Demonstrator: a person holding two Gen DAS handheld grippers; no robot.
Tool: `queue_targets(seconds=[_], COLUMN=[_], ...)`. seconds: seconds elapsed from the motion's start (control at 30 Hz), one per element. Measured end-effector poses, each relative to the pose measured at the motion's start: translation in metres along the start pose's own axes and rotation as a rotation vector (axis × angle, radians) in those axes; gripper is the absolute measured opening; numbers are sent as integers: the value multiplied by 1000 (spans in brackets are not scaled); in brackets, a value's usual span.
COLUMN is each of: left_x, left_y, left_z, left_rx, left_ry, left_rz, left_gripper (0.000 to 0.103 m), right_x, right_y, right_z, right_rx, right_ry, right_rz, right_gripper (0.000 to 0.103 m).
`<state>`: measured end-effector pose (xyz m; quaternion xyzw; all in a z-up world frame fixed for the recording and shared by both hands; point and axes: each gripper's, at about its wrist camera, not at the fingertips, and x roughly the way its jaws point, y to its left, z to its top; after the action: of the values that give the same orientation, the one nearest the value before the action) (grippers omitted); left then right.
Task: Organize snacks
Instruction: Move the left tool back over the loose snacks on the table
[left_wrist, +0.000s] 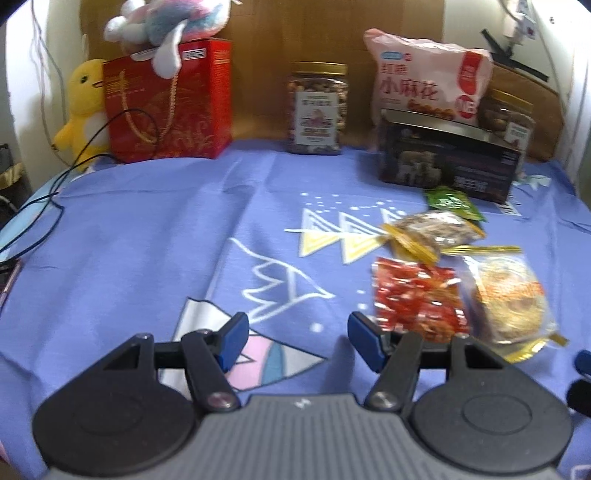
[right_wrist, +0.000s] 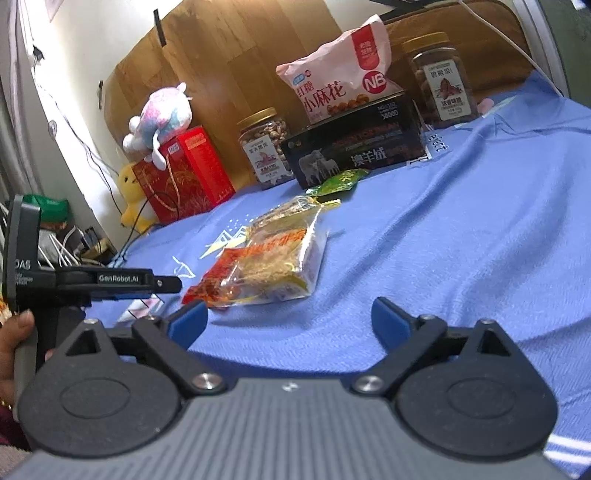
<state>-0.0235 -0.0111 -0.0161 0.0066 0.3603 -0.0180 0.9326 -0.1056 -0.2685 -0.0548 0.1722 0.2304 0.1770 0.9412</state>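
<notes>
Several small snack packets lie on the blue cloth (left_wrist: 147, 229): a red packet (left_wrist: 417, 301), a clear-wrapped round cake (left_wrist: 511, 301), a brown nut bar (left_wrist: 430, 230) and a green packet (left_wrist: 452, 201). My left gripper (left_wrist: 295, 336) is open, its right pad just left of the red packet, nothing between the pads. In the right wrist view the red packet (right_wrist: 214, 280) and cake (right_wrist: 280, 262) lie ahead of my right gripper (right_wrist: 288, 321), which stands wide open and empty. The left gripper (right_wrist: 162, 284) shows from the side, held by a hand (right_wrist: 14, 332).
Along the wooden headboard stand a red gift box (left_wrist: 170, 107) with plush toys, a nut jar (left_wrist: 317, 110), a black box (left_wrist: 447, 162) with a pink snack bag (left_wrist: 424, 74) on it, and a second jar (right_wrist: 443, 81). Black cables (left_wrist: 48, 206) trail at the left edge.
</notes>
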Motion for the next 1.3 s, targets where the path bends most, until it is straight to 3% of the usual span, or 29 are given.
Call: queue_targets(seconds=[0.17,0.53,0.8,1.3], left_x=[7,21,25,23], left_y=[11,26,33,36], left_z=[2,3,-1,-5], left_rx=[-5,-27,-43,-50], left_ry=[-15,-33,-78,-107], left_rz=[55,96,99,62], left_gripper=[61,62,71,72], right_x=[2,14,22,47], right_y=[12,33,39,51], right_z=[-3,3,3,10], right_rx=[-81,-181,-190,-231], right_ry=[-4,-44,-43,-21], right_rz=[-48,-83,-116,-161], right_gripper=[95,95,94,94])
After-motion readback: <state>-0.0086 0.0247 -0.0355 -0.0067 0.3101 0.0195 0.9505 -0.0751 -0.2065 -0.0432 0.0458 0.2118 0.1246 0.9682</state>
